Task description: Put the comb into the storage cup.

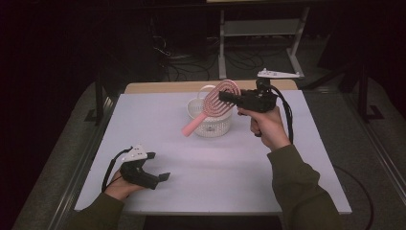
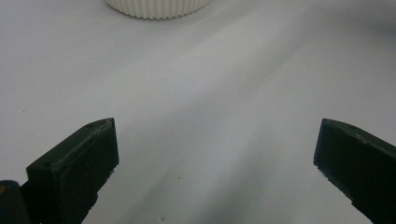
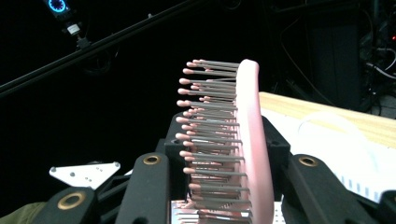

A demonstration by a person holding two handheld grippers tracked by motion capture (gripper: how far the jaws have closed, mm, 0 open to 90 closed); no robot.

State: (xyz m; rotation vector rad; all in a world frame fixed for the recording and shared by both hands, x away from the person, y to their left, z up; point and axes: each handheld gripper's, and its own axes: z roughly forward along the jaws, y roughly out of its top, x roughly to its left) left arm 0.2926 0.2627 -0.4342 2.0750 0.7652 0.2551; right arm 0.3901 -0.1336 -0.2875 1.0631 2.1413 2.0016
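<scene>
High view: a pink hairbrush (image 1: 213, 106) is seen pinched by its head in the fingers of the right gripper (image 1: 225, 96), held in the air above a white ribbed basket (image 1: 210, 120) at the far middle of the desk (image 1: 239, 163), its handle slanting down past the basket's near-left rim. In the right gripper view the bristles (image 3: 210, 140) are turned leftward between the clamping fingers. The left gripper (image 1: 160, 167) is rested at the near left of the desk, its fingers (image 2: 77, 172) spread wide with nothing between them.
</scene>
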